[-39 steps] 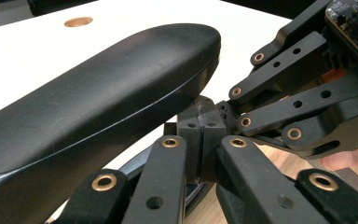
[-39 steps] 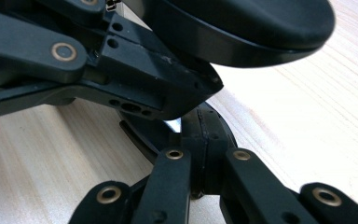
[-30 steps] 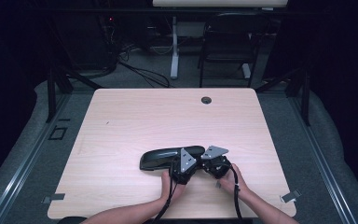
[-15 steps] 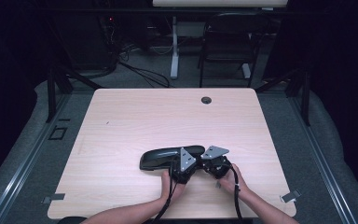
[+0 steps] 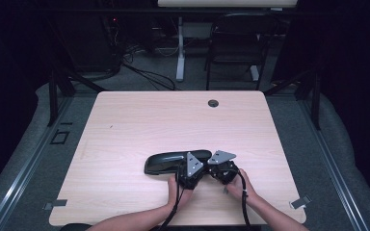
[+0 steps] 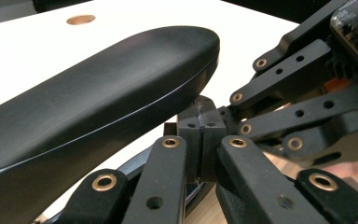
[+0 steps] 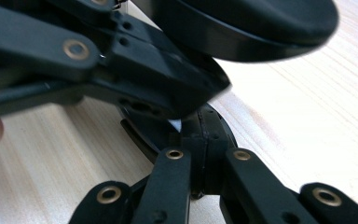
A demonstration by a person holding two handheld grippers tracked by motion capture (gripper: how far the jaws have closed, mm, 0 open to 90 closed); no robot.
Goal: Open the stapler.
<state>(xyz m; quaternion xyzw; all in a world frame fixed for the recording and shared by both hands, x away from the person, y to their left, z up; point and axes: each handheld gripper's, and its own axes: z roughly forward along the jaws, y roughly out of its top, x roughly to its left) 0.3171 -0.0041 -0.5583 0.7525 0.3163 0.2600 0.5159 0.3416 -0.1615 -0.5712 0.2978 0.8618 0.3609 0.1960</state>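
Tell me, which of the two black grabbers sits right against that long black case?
The left gripper, beside the long black case; the right gripper sits further right, off its end.

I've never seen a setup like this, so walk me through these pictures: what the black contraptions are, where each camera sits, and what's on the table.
No robot here: a person holds hand-operated tongs, the left tongs and the right tongs. The high view looks down on a wooden table from above the person's side. The other two pictures come from cameras riding on each pair of tongs, looking along their black jaws. On the table lies a long black glossy case, rounded like a shell. Both tongs are shut and meet at its right end, their tips at its lower edge; whether they pinch anything is too hidden to tell.
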